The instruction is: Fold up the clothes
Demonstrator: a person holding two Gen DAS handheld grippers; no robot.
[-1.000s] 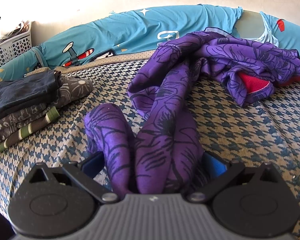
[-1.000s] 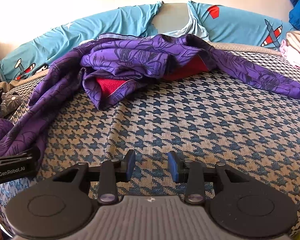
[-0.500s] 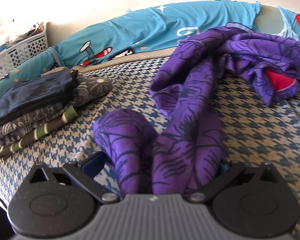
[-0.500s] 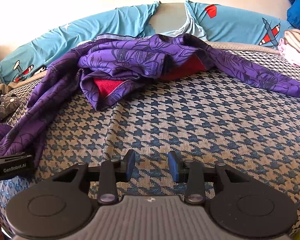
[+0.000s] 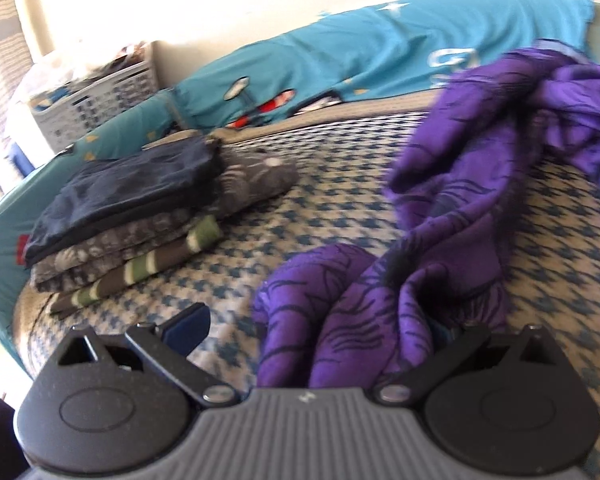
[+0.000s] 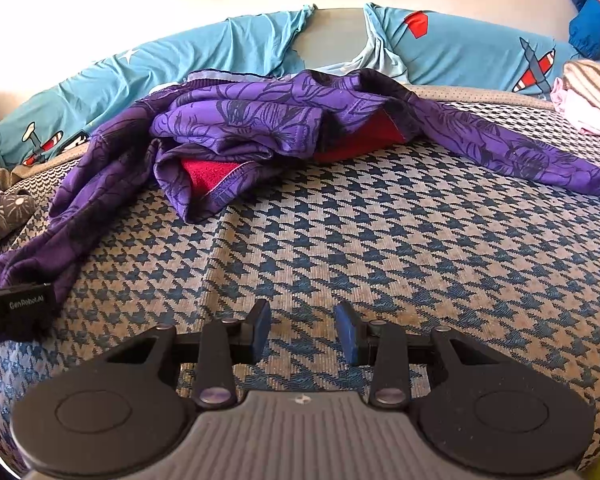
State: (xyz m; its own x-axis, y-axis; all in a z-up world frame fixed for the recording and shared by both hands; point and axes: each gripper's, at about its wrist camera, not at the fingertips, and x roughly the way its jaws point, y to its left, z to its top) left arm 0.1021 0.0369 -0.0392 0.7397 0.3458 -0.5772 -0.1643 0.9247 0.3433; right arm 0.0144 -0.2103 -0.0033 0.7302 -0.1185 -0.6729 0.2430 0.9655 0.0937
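Left gripper has its jaws spread wide with a bunched purple sleeve lying between them; left pad is clear of the cloth, right pad is buried, so cannot tell whether it grips. Right gripper hangs released over bare houndstooth bed cover, nothing between the fingers. Purple garment lies crumpled at the far side, red lining showing, sleeves trailing left and right. Folded stack sits left; white basket behind it.
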